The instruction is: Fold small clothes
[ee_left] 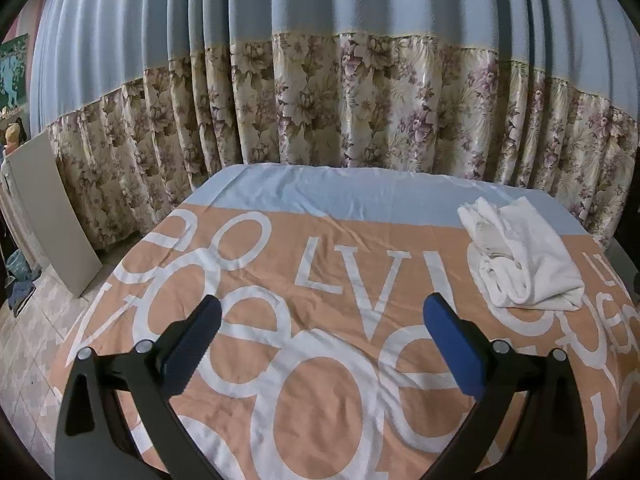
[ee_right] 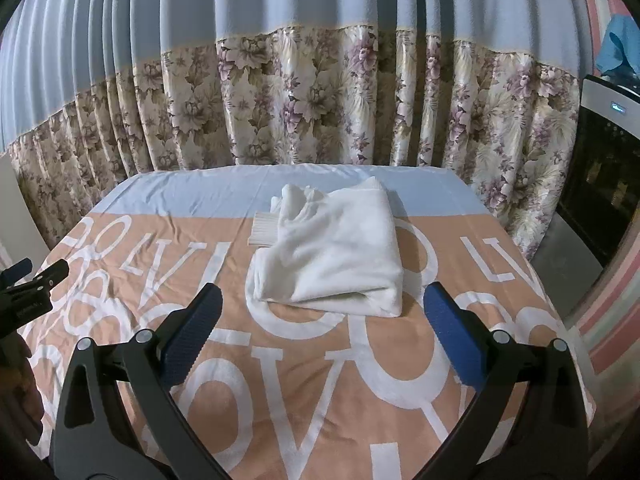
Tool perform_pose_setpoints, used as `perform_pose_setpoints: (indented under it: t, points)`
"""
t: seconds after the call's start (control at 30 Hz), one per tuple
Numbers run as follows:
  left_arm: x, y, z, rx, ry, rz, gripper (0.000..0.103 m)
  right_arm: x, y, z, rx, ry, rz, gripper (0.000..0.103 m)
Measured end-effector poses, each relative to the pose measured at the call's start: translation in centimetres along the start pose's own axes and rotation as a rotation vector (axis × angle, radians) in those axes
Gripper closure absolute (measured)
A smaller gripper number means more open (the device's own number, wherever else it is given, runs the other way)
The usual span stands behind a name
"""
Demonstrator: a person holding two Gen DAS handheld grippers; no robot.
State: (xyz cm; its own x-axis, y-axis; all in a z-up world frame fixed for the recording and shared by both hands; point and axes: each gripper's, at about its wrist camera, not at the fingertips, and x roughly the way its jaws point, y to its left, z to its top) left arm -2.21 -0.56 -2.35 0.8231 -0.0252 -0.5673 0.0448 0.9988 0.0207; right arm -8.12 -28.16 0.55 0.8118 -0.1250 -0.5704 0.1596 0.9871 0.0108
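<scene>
Folded white garment (ee_right: 332, 248) lying on printed orange cloth (ee_right: 280, 420).
Left gripper (ee_left: 322, 320) and right gripper (ee_right: 322, 316) both spread wide, empty, hovering short of it.

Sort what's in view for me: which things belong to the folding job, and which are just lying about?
Part of the job:
- white garment, folded, on the printed cloth
- left gripper, open, empty
- right gripper, open, empty

Just lying about:
- floral curtain
- grey board leaning at left
- dark appliance at right
</scene>
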Motion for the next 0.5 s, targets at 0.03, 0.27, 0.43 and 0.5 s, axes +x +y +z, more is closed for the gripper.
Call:
perform_pose_setpoints:
  t: [0.03, 0.27, 0.43, 0.5]
  points:
    - [0.0, 0.0, 0.0, -0.003, -0.001, -0.004, 0.001, -0.2, 0.0, 0.0, 0.002, -0.003, -0.003, 0.003]
    - [-1.2, -0.5, 0.0, 0.018, 0.006, -0.035, 0.001, -0.9, 0.0, -0.1, 0.004, -0.004, 0.003, 0.003]
    - [-1.3, -0.7, 0.0, 0.029, 0.027, -0.037, 0.001, -1.8, 0.2, -0.3, 0.001, -0.009, -0.002, 0.003]
    - [-1.2, -0.8, 0.0, 0.046, 0.033, -0.033, 0.001, -2.0, 0.2, -0.4, 0.004, -0.01, 0.001, 0.003]
